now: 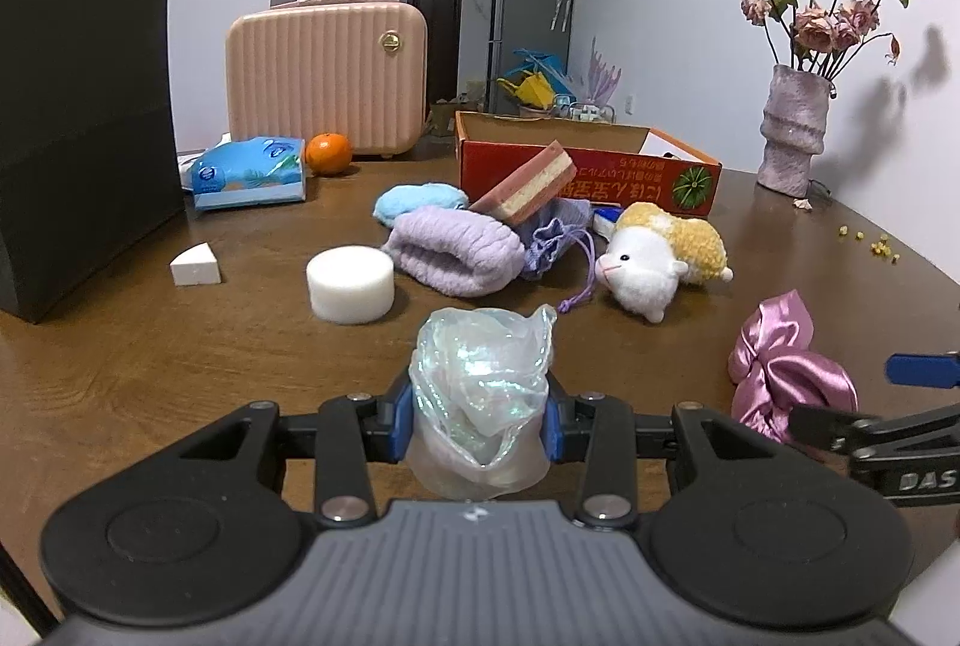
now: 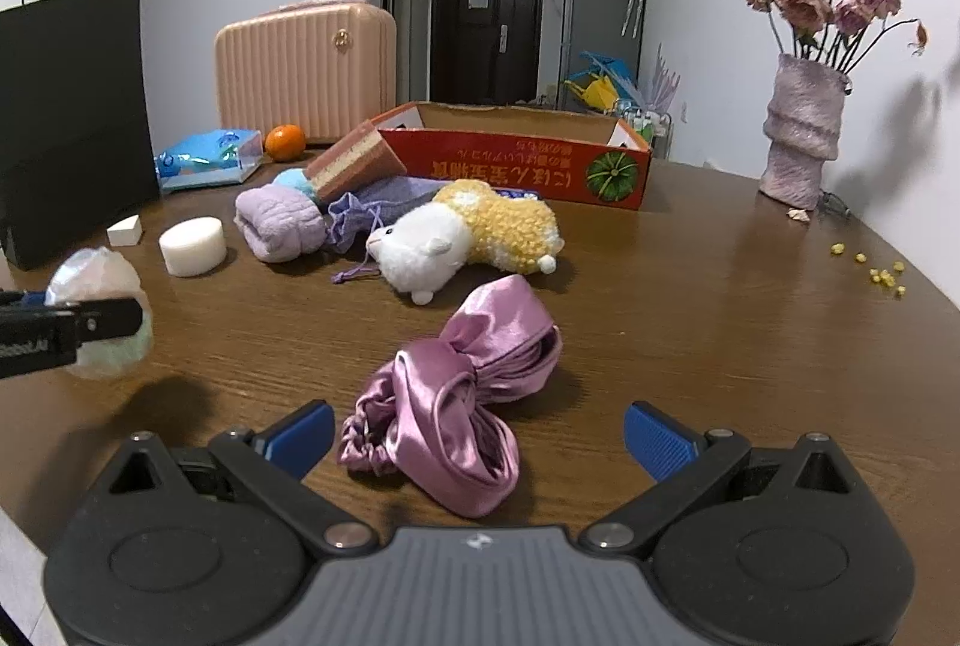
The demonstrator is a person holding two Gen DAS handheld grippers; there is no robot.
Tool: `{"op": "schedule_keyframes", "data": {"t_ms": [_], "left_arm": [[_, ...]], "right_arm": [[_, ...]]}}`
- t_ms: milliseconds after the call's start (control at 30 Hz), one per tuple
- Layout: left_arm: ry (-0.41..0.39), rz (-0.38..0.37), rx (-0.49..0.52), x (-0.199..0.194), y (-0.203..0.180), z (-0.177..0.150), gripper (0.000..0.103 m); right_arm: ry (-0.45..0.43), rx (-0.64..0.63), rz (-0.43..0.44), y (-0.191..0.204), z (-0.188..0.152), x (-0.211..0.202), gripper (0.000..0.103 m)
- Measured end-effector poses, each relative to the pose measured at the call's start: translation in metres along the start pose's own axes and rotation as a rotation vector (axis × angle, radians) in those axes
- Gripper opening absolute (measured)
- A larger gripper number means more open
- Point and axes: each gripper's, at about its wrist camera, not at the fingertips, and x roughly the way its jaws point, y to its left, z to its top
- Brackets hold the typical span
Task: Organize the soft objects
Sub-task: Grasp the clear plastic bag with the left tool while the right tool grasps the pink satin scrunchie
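Note:
My left gripper point(image 1: 480, 427) is shut on a crumpled iridescent plastic bag point(image 1: 483, 382), which also shows at the left of the right wrist view point(image 2: 99, 286). My right gripper point(image 2: 480, 436) is open, its blue pads either side of a pink satin scrunchie cloth point(image 2: 462, 394) lying on the table; the cloth also shows in the left wrist view point(image 1: 780, 364). Ahead lie a white and yellow plush sheep point(image 2: 468, 238), a rolled lilac towel point(image 1: 456, 250), a lilac drawstring pouch point(image 1: 555, 238), a blue cloth point(image 1: 414, 202), a layered pink sponge point(image 1: 528, 187) and a white round sponge point(image 1: 351, 286).
An open red cardboard box point(image 2: 522, 166) stands behind the pile. A black paper bag point(image 1: 78, 118) is at the left, with a white wedge point(image 1: 195, 268), tissue pack point(image 1: 249, 172), orange point(image 1: 328, 153) and pink case point(image 1: 327, 76). A vase of dried roses point(image 2: 801, 130) stands right.

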Motion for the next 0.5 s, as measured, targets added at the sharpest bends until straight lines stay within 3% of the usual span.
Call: {"op": "schedule_keyframes", "data": {"t_ms": [333,500], "left_arm": [[0.018,-0.017,-0.006,0.014,-0.001,0.003,0.040],[0.030,-0.021,-0.007,0.021,-0.001,0.003,0.040]], "right_arm": [[0.040,-0.006,-0.020,0.008,0.010,0.040,0.102],[0.041,-0.012,-0.021,0.008,0.012,0.054,0.091]]}}
